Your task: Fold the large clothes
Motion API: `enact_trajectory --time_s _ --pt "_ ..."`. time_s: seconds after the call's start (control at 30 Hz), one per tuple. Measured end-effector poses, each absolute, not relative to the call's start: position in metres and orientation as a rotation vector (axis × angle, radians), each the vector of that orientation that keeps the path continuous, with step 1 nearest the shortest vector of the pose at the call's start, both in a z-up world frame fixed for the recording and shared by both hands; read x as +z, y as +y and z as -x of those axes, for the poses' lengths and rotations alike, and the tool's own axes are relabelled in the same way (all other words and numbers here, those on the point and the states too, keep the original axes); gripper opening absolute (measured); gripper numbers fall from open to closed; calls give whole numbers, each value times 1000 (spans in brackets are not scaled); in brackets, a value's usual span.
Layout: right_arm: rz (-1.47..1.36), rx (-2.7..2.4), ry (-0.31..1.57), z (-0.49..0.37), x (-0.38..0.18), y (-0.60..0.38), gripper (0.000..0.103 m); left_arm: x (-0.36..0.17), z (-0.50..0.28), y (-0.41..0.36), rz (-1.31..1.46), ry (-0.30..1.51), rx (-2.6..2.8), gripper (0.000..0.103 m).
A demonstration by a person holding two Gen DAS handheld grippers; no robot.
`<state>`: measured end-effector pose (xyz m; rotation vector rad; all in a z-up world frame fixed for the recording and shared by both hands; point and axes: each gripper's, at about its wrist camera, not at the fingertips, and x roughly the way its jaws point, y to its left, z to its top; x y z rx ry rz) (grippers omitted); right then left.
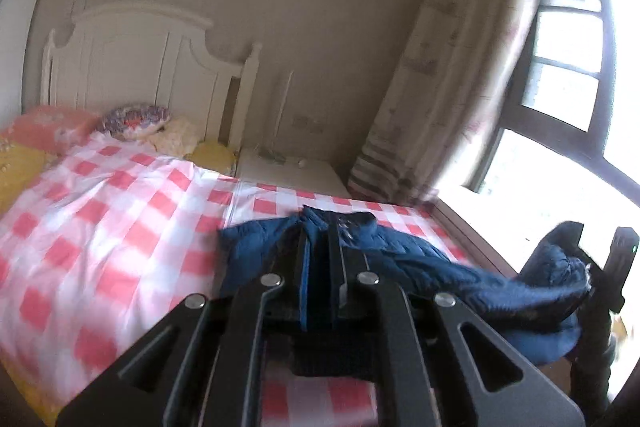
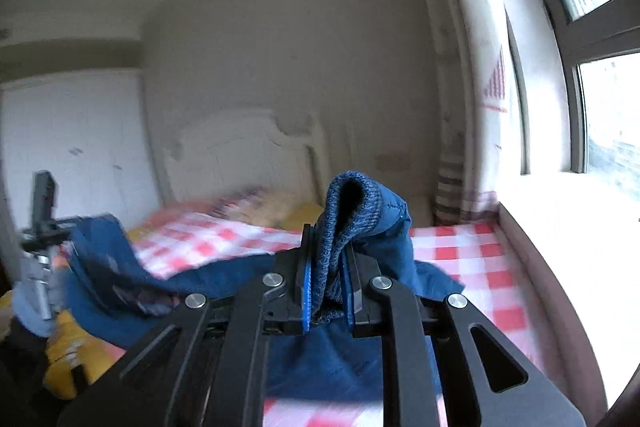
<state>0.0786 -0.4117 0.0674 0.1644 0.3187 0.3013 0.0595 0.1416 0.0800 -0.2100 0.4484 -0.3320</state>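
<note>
- The dark blue quilted jacket (image 1: 420,259) hangs stretched between the two black grippers, above the bed with the pink-and-white checked cover (image 1: 120,211)
- The left gripper (image 1: 318,247) has its jaws clamped nearly together on a thin edge of the jacket, near the collar
- The right gripper (image 2: 326,267) is closed on the jacket's ribbed knit cuff (image 2: 340,211), which bulges up out of the jaws
- The jacket's long axis runs from one gripper across to the other, sagging in the middle; neither hand looks nearer to it, since each holds an end
- Its lower folds drape down toward the cover; whether they touch it I cannot tell
- My guess: the coming move depends on keeping that span taut and level, then laying it flat on the bed
</note>
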Motion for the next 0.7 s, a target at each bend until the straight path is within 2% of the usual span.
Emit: enact_trajectory --time_s 0.13,0.2,0.23,0.27,0.33,0.43,0.47,0.5,0.57,0.7 --pt "-309 223 603 -219 26 -434 19 56 -207 113 207 626 -184 16" --pt "-374 178 765 -267 -6 -446 24 35 -263 111 187 705 -64 38" --pt "-397 166 792 -277 -14 -451 24 25 -284 114 166 713 21 62" --pt "-416 151 798 -283 -20 -458 24 19 -295 121 167 708 57 69" --pt "-432 142 784 -286 -29 -472 24 9 -307 138 209 722 80 69" --pt "-410 153 788 -284 -39 -488 27 -9 -314 154 234 768 -33 78" --pt "-398 161 792 -287 -42 -490 36 -15 -314 150 213 777 -60 81" --pt "-383 171 805 -289 -51 -490 58 -23 -316 147 186 797 -99 82" --pt "-366 157 821 -293 -61 -490 88 -37 -322 138 158 838 -152 84" --pt "-371 181 847 -305 -81 -482 88 -64 -335 121 140 906 -190 86"
